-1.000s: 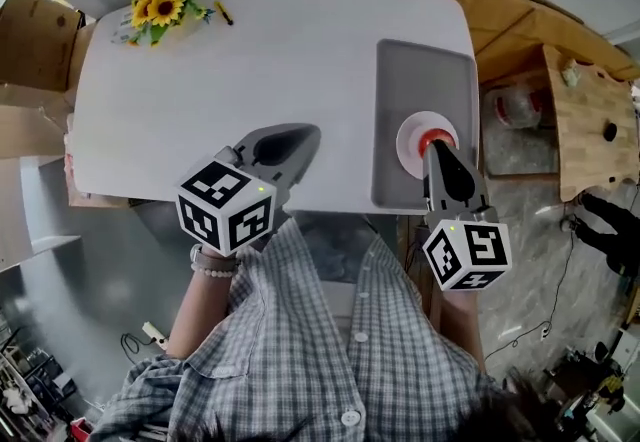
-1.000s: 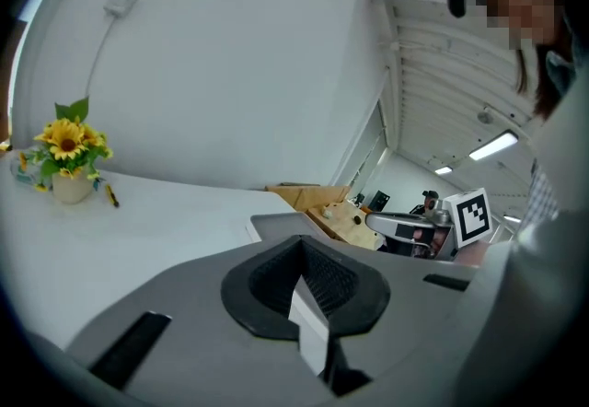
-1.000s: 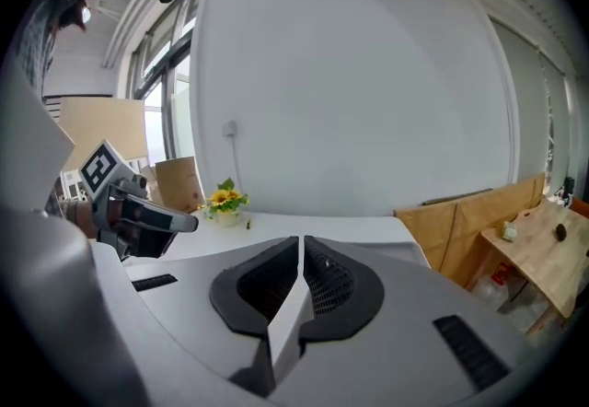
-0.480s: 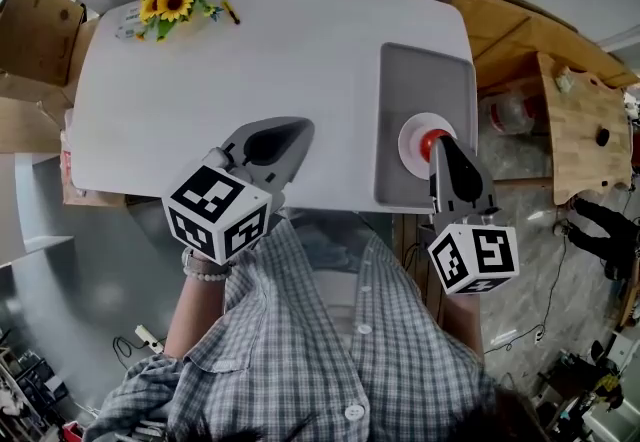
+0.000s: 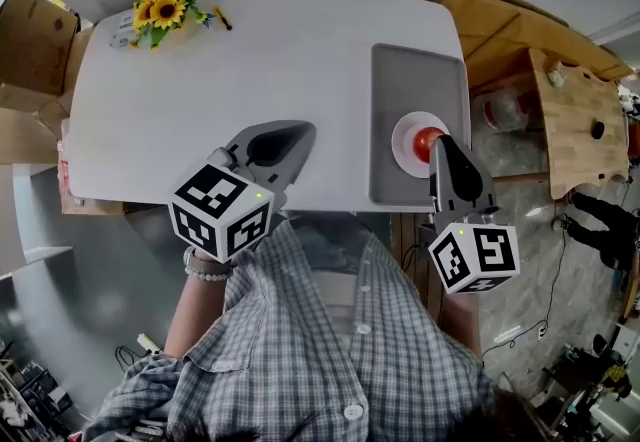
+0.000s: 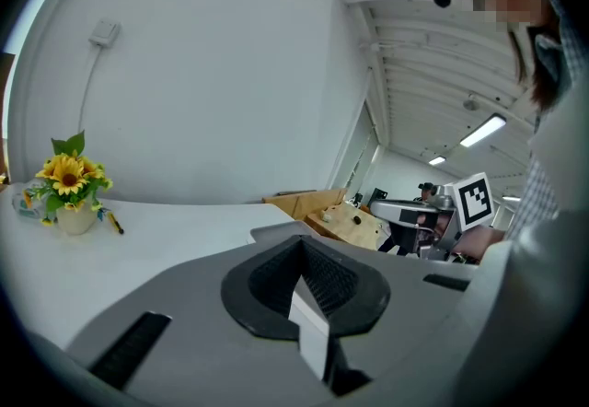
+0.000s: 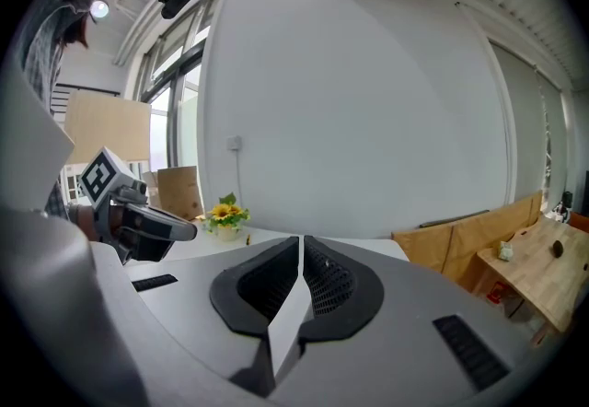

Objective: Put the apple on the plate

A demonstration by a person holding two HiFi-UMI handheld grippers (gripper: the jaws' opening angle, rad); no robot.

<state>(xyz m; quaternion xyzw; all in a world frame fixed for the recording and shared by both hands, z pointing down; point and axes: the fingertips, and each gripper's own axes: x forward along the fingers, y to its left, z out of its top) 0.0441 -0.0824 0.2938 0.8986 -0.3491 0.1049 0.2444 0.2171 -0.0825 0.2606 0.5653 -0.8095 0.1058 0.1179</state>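
Red apple sits on the white plate in the grey tray, at eleven o'clock of the right gripper. Its jaws are closed and empty, as are the left gripper's. The apple looks round; no long axis is discernible.

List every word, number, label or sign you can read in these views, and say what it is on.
No readable text in any view.
Left marker cube: black-and-white square patterns only, no letters or digits.
Right marker cube: the same kind of patterns, no text.
Pale item beside the sunflowers: any print is too small to read.
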